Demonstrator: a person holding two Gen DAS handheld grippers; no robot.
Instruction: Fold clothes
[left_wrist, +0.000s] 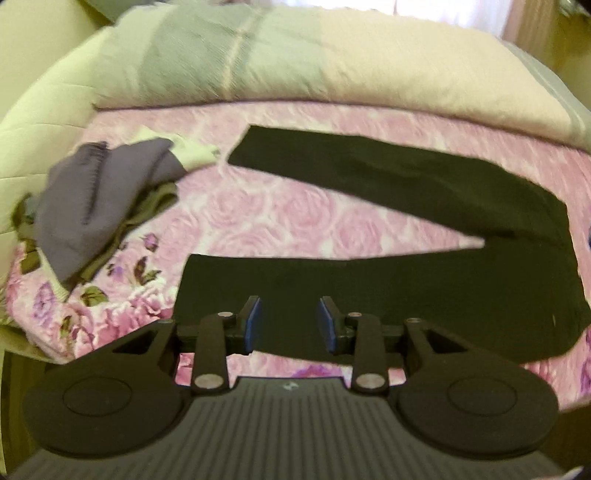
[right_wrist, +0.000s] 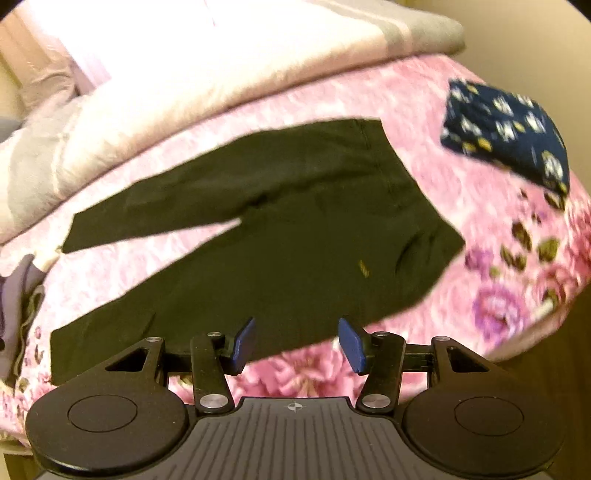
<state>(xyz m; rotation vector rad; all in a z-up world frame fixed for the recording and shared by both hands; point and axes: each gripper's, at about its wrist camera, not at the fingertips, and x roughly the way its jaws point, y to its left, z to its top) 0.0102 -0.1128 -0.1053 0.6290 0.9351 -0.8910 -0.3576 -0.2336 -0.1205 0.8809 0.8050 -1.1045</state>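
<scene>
Trousers, dark, are lying flat on the pink floral bed cover, legs splayed apart, waist toward the right. I am holding both tongs above them. Left tongs are standing spread, nothing between the blue pads. Right tongs are standing spread wider, also empty. Heap of grey and olive clothes is sitting left of the trousers; a navy patterned folded piece is lying to their right. A pale folded blanket is lying behind.
</scene>
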